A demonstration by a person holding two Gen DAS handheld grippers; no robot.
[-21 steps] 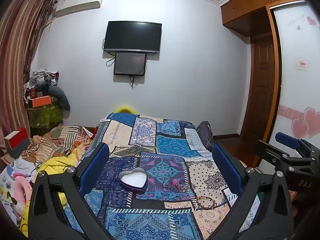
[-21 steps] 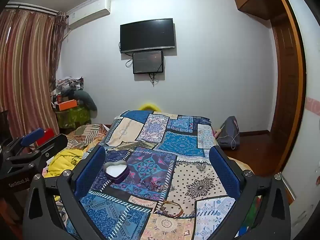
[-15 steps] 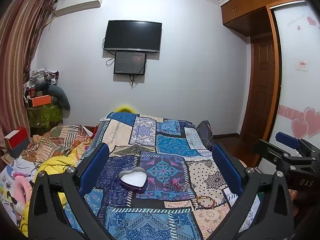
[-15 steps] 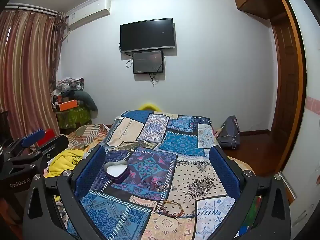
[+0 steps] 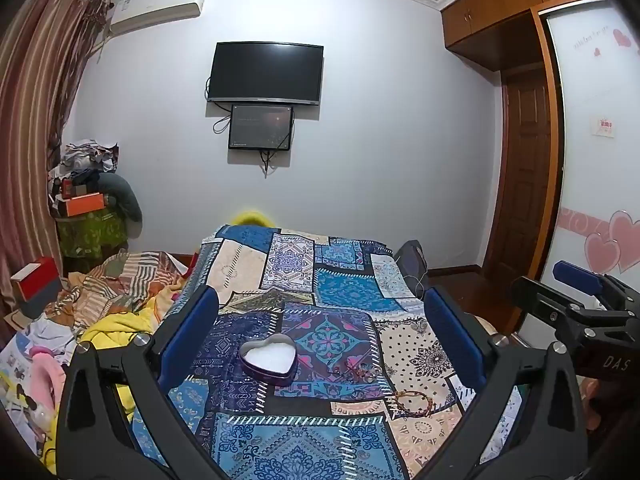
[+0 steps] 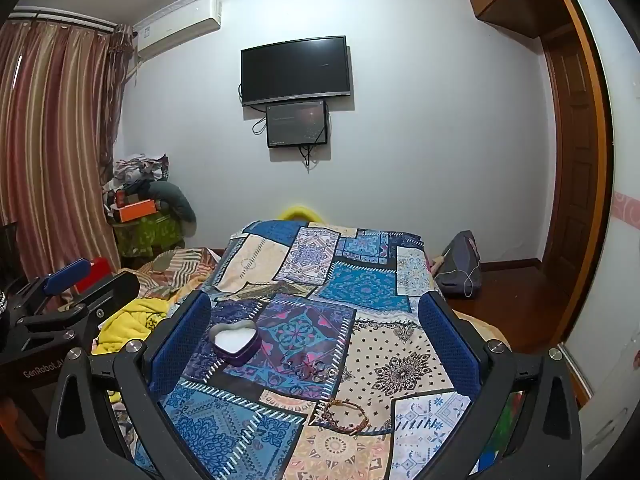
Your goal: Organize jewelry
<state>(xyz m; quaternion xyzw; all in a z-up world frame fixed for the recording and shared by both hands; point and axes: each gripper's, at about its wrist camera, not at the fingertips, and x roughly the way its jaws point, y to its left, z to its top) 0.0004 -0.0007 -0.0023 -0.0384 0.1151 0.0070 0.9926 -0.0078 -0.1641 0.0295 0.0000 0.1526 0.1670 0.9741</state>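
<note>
Both grippers' fingers spread wide, empty: left gripper, right gripper; heart tin, bracelet on quilt

A patchwork bedspread fills the lower middle of the frame in blue, navy, teal and cream squares with floral medallions and dotted prints. On it sits a purple heart-shaped tin with a white inside. The bracelet at lower centre is brown and gold. Both grippers have black frames with blue pads. At far left, curtains show red-brown and cream stripes. A yellow blanket lies at lower left.
</note>
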